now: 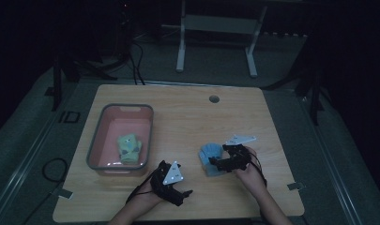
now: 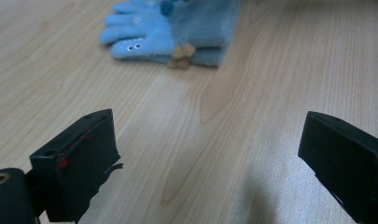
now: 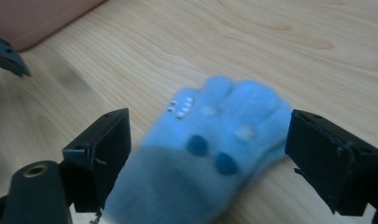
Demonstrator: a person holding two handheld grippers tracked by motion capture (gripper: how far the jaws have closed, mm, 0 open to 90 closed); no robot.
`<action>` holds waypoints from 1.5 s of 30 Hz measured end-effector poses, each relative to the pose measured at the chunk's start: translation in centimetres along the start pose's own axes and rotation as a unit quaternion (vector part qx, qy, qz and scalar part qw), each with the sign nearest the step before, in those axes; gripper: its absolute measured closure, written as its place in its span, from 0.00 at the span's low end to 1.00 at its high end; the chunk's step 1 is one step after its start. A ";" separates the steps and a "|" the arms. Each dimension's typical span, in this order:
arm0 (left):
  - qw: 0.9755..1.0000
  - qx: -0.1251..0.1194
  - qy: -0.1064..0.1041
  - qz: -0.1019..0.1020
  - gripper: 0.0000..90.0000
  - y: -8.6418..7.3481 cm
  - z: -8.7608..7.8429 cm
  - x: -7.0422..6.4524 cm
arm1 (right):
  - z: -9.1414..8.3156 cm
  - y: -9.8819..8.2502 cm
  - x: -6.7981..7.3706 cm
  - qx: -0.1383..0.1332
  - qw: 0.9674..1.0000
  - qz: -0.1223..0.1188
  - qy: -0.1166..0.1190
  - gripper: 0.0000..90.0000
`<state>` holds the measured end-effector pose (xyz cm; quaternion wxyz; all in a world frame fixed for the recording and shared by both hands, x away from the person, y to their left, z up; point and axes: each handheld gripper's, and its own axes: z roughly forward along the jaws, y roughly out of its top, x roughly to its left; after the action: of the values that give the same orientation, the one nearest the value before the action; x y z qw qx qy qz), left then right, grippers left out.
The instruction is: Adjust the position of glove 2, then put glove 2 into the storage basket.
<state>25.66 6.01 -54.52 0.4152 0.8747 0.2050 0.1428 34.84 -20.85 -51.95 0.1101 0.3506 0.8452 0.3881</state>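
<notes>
1. A green glove (image 1: 129, 149) already lies in the pink bin (image 1: 96, 136).
2. The blue glove (image 1: 210, 156) lies on the table (image 1: 187, 112), between the right gripper (image 3: 207, 154)'s wide jaws, not pinched.
3. The left gripper (image 2: 210, 154) gapes empty nearby.

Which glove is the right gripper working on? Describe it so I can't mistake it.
On the wooden table, look right of the pink bin, near the front edge. The blue glove lies flat there, between the open jaws of the right gripper. Unlike the green glove inside the bin, it is light blue with a darker cuff and dark dots.
</notes>
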 end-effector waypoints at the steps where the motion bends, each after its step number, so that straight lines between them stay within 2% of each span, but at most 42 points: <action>1: 1.000 0.006 -0.002 0.005 0.05 0.0 0.3 -0.1 | -0.3 0.0 -0.3 0.001 1.000 -0.004 -0.005 0.16; 8: 1.000 0.011 -0.003 0.017 0.05 0.2 1.2 -0.2 | -1.2 -0.1 -1.2 -0.012 1.000 0.005 -0.001 0.15; 9: 1.000 0.014 -0.016 0.021 0.05 0.7 1.5 0.0 | -1.4 0.0 -1.3 -0.013 1.000 0.006 -0.002 0.15; 10: 0.999 0.016 -0.017 0.026 0.05 0.9 1.7 0.0 | -1.8 0.1 -1.7 -0.024 1.000 0.009 0.002 0.15; 12: 0.999 0.024 -0.025 0.035 0.05 1.4 2.1 0.0 | -2.1 0.2 -2.0 -0.025 0.999 0.019 0.011 0.14; 14: 0.998 0.025 -0.020 0.051 0.05 1.9 2.4 0.1 | -2.2 0.4 -2.3 -0.030 0.999 0.029 0.017 0.14; 15: 0.998 0.022 -0.023 0.054 0.05 2.1 2.6 0.1 | -2.3 0.6 -2.4 -0.037 0.999 0.034 0.010 0.14; 16: 0.998 0.020 -0.023 0.057 0.05 2.4 2.7 0.2 | -2.3 0.7 -2.5 -0.042 0.998 0.037 0.013 0.13; 18: 0.997 0.016 -0.019 0.074 0.05 3.0 3.1 0.3 | -2.2 0.9 -2.8 -0.047 0.997 0.049 0.026 0.12; 20: 0.996 0.010 -0.022 0.086 0.08 3.6 3.6 0.2 | -1.8 1.2 -3.1 -0.043 0.997 0.051 0.031 0.14; 22: 0.994 0.000 -0.017 0.108 0.09 4.1 4.1 0.1 | -1.1 1.5 -3.3 -0.033 0.998 0.051 0.035 0.17; 23: 0.993 -0.005 -0.017 0.118 0.15 4.4 4.4 0.0 | -0.8 1.7 -3.3 -0.033 0.998 0.046 0.033 0.19; 27: 0.989 -0.011 -0.016 0.146 0.21 5.3 5.6 0.1 | 0.8 2.0 -3.7 -0.022 0.998 0.051 0.033 0.24; 32: 0.982 -0.002 -0.020 0.186 0.30 5.6 6.8 0.1 | 2.1 2.0 -4.1 -0.003 0.997 0.059 0.039 0.27; 36: 0.979 -0.001 -0.027 0.202 0.41 5.4 7.5 0.3 | 2.8 1.4 -4.2 0.009 0.997 0.061 0.040 0.27; 40: 0.973 0.014 -0.023 0.227 0.51 4.9 8.0 0.1 | 3.2 0.9 -4.1 0.016 0.997 0.065 0.045 0.27; 42: 0.972 0.015 -0.016 0.233 0.55 4.8 8.1 -0.1 | 3.4 0.6 -4.0 0.021 0.997 0.063 0.045 0.26; 44: 0.972 0.016 -0.012 0.233 0.62 4.8 8.2 -0.1 | 3.7 0.2 -3.9 0.028 0.997 0.059 0.044 0.25; 45: 0.973 0.018 -0.012 0.229 0.63 4.8 8.3 0.0 | 3.8 0.0 -3.7 0.033 0.997 0.053 0.040 0.25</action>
<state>30.29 -2.28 -55.80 0.3577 0.9076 -0.0037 0.2198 39.29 -21.11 -54.82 0.0444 0.3825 0.8414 0.3792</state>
